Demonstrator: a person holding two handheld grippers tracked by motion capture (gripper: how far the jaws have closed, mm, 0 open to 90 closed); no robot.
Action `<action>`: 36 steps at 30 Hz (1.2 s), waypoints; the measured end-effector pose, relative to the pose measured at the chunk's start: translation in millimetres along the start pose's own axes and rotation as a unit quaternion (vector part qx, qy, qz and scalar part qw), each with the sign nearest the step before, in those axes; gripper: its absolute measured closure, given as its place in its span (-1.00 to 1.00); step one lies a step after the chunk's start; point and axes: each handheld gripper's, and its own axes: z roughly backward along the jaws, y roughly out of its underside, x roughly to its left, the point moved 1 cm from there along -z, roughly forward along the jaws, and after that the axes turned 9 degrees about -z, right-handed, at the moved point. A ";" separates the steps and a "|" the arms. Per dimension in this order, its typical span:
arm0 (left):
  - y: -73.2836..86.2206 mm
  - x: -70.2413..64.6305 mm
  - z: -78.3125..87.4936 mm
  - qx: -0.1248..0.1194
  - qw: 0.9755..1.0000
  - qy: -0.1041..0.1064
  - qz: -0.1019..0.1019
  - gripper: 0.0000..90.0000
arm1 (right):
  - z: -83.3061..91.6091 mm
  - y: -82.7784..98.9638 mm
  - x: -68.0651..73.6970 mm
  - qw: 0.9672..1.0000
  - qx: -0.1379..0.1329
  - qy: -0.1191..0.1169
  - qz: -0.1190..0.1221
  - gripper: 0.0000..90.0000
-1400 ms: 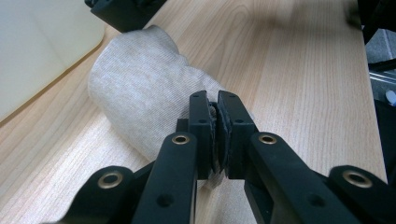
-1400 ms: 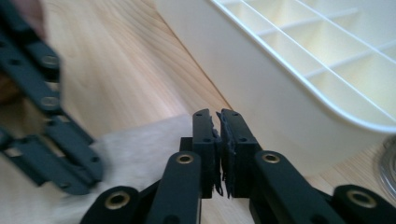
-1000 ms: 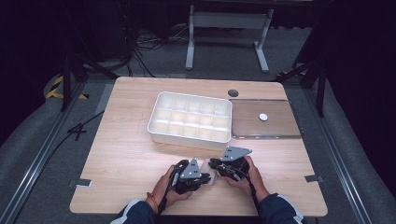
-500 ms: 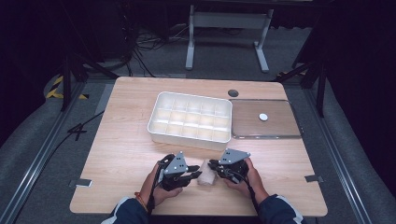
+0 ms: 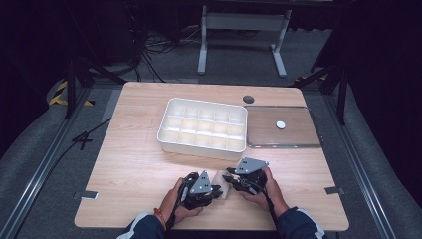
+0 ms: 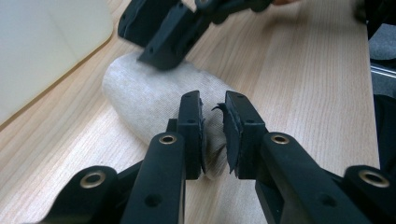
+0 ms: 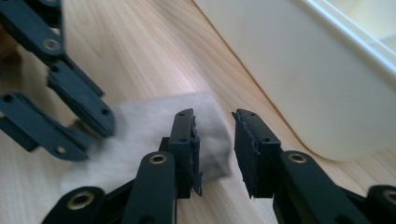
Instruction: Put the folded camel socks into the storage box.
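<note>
A small beige cloth [image 5: 222, 178] lies folded on the wooden table [image 5: 134, 164] near the front edge, between both grippers. My left gripper [image 5: 217, 190] comes at it from the left. In the left gripper view this gripper [image 6: 213, 112] is shut on a raised fold of the cloth [image 6: 144, 98]. My right gripper [image 5: 229, 179] meets it from the right. Its jaws [image 7: 213, 121] have just been opening and stand apart over the cloth's corner [image 7: 149, 126], pads not pressing. The left gripper's jaws [image 7: 86, 109] rest on the cloth's far side.
A white compartment tray [image 5: 201, 148] stands just behind the grippers; its wall [image 7: 303, 70] is close to the right jaws. A clear flat lid [image 5: 298, 139] with a small white disc [image 5: 280, 124] lies to the tray's right. A dark round hole [image 5: 249, 99] sits at the back.
The left gripper drew away to the left half a second ago and has come back right onto the cloth. The right hand has stayed in place.
</note>
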 end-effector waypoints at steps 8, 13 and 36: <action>0.5 1.4 -0.3 -0.001 1.000 0.003 -0.001 0.72 | 5.3 3.9 -16.7 0.999 0.009 0.046 -0.022 0.49; 0.7 1.5 -0.8 -0.002 1.000 0.004 0.002 0.72 | 14.5 -1.4 -18.2 0.998 -0.014 0.048 -0.043 0.30; 2.9 2.1 3.2 -0.007 1.000 0.001 0.001 0.52 | -2.5 -2.8 4.5 0.997 0.013 -0.022 -0.073 -0.10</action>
